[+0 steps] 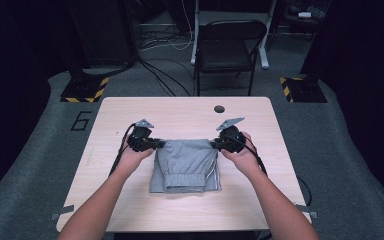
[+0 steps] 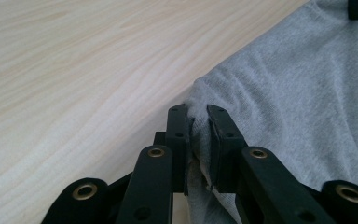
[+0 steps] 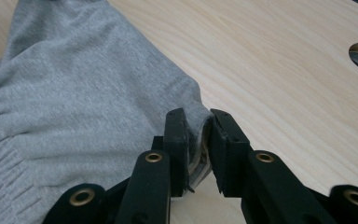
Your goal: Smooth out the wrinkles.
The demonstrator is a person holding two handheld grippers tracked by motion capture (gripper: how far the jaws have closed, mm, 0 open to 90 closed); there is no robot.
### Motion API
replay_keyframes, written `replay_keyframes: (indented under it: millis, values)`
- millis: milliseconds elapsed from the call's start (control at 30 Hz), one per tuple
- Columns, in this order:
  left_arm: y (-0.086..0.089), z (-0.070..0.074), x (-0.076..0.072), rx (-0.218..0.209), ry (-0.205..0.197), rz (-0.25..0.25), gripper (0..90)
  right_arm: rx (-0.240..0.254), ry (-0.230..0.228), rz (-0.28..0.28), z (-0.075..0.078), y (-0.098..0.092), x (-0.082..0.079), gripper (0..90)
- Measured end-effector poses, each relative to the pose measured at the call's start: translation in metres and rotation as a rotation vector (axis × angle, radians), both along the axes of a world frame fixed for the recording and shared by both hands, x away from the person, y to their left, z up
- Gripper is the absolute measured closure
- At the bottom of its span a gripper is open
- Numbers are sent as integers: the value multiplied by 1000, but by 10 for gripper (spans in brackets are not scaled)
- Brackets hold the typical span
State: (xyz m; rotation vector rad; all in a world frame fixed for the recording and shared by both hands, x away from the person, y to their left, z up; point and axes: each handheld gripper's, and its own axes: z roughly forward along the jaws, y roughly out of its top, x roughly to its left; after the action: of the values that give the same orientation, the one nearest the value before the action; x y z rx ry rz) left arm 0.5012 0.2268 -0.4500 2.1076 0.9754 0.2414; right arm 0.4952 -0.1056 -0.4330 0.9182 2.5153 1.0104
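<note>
On the counter (image 1: 130, 200) the garment (image 1: 186, 167) lies partly folded; both tongs, left (image 1: 159, 144) and right (image 1: 214, 144), pinch its far corners, the next fold likely pending.

the garment (image 1: 186, 165) is soft grey knit cloth, matt and faintly fuzzy, with a ribbed cuff. the table (image 1: 130, 200) is pale wood-grain laminate, smooth with a low sheen. the gripper links look like matt black plastic with brass-coloured metal rivets.
</note>
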Motion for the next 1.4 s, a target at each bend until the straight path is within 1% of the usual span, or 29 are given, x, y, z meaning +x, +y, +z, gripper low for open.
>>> replay_keyframes:
  millis: [33, 67, 133, 167, 233, 267, 300, 333, 367, 400, 433, 467, 500, 533, 567, 600, 633, 667, 800, 833, 867, 900, 967, 1000, 1067, 1133, 1167, 1200, 1400]
  values:
    - [-1, 0, 3, 3, -1, 1, 798, 4, 1, -14, 0, 0, 0, 768]
    - [-3, 0, 4, 4, -1, 4, 798, -1, -7, -12, 0, 0, 2, 770]
    - [-5, -1, 7, 9, -8, 6, 797, 4, 3, -30, -3, -1, 5, 770]
    - [-6, -2, 9, 8, -2, 10, 797, -2, 1, -37, -4, -1, 7, 770]
    - [-7, -5, 12, 15, 1, 21, 797, 1, 11, -35, -7, -3, 11, 770]
    - [-7, -6, 13, 23, 0, 20, 797, 7, 4, -43, -8, -2, 12, 770]
    - [-8, -7, 14, 19, 0, 28, 796, 6, 11, -40, -8, -3, 13, 770]
    - [-8, -8, 15, 27, 1, 30, 796, 11, 12, -50, -9, -2, 13, 770]
    - [-9, -8, 17, 31, -3, 34, 795, 5, 7, -47, -10, -2, 15, 770]
    - [-10, -9, 18, 32, 2, 41, 795, 8, 0, -62, -11, -1, 16, 770]
    - [-10, -10, 19, 41, 2, 39, 795, 7, 12, -62, -11, -1, 17, 770]
    - [-10, -11, 21, 50, 5, 43, 794, 0, -1, -59, -13, -1, 19, 769]
    - [-11, -13, 23, 54, 8, 46, 793, -4, 2, -63, -14, 0, 21, 769]
    - [-11, -14, 24, 56, 12, 51, 792, 1, 5, -82, -16, 2, 22, 767]
    - [-11, -16, 25, 61, 16, 57, 791, -5, 7, -81, -17, 2, 23, 766]
    - [-12, -19, 26, 62, 23, 65, 790, -25, -1, -75, -19, 2, 25, 764]
    - [-12, -21, 27, 67, 26, 66, 787, -17, 6, -97, -21, 5, 26, 764]
    - [-12, -23, 27, 74, 33, 70, 785, -26, 6, -90, -21, 5, 26, 764]
    - [-12, -31, 29, 67, 39, 88, 776, -50, -1, -98, -27, 9, 29, 762]
    - [-11, -32, 29, 65, 35, 94, 775, -55, -1, -100, -28, 9, 29, 762]
    - [-12, -33, 29, 59, 42, 97, 773, -57, 1, -103, -29, 9, 30, 761]
    - [-12, -34, 30, 60, 41, 104, 769, -60, 11, -104, -29, 9, 30, 760]
    - [-13, -36, 30, 64, 42, 104, 762, -65, 7, -113, -31, 10, 31, 757]
    - [-13, -36, 30, 66, 42, 106, 756, -68, 12, -115, -32, 11, 31, 754]
    - [-14, -37, 30, 71, 40, 108, 737, -69, 6, -115, -33, 12, 32, 745]
    - [-14, -38, 31, 66, 44, 118, 708, -69, 11, -118, -34, 11, 33, 731]
    - [-14, -38, 31, 60, 57, 118, 691, -65, 12, -119, -34, 11, 33, 722]
    - [-14, -39, 31, 56, 62, 121, 680, -61, 19, -128, -35, 11, 34, 714]
    - [-12, -38, 31, 61, 59, 128, 593, -55, 32, -138, -35, 11, 35, 660]
